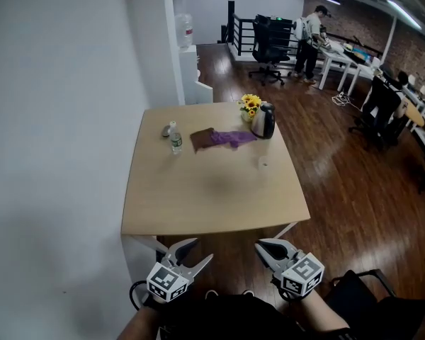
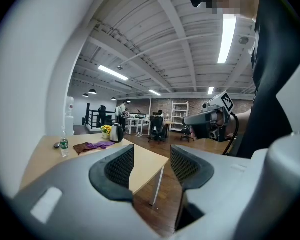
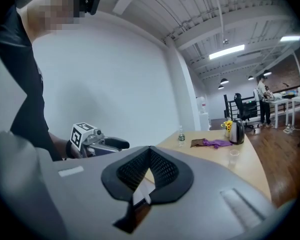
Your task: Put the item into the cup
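A small clear cup (image 1: 263,163) stands on the wooden table (image 1: 212,197) at its right side, and the right gripper view shows the cup (image 3: 233,155) too. A small dark item (image 1: 166,131) lies by a water bottle (image 1: 176,139) at the far left. Both grippers hang below the table's near edge, far from these things. My left gripper (image 1: 195,255) is open and holds nothing, its jaws apart in its own view (image 2: 151,166). My right gripper (image 1: 263,247) is shut and holds nothing, its pads meeting in its own view (image 3: 149,157).
A brown cloth (image 1: 202,139) and a purple cloth (image 1: 232,138) lie at the far middle of the table. A steel kettle (image 1: 263,121) and yellow flowers (image 1: 250,105) stand at the far right. Office chairs, desks and a person (image 1: 312,41) are farther back on the wooden floor.
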### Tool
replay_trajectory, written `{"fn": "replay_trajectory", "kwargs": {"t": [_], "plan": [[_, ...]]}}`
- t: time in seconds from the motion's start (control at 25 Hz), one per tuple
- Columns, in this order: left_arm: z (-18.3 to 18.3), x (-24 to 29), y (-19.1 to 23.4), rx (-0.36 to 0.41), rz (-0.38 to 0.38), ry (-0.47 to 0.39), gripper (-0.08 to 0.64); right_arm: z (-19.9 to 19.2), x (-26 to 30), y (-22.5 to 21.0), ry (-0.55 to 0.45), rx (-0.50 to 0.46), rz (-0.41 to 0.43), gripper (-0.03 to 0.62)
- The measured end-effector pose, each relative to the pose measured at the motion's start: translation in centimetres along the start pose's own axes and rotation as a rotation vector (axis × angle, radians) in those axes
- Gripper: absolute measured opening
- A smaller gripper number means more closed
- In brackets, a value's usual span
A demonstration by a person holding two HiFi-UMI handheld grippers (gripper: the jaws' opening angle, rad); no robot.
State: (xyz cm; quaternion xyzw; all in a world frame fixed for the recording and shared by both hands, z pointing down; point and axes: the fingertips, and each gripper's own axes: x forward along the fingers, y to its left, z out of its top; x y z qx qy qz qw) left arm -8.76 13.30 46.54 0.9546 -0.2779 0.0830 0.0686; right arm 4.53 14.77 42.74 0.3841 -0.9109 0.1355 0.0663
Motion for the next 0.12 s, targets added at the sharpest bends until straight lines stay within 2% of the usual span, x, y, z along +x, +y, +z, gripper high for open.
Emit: {"fn": "replay_trajectory", "kwargs": {"t": [0.12], "plan": [[-0.15,0.66,-0.39,-0.004,-0.002,-0.008,0.221,-0.21,-0.61,-0.47,-0.002,-0.001,-0.001,0.006]]}}
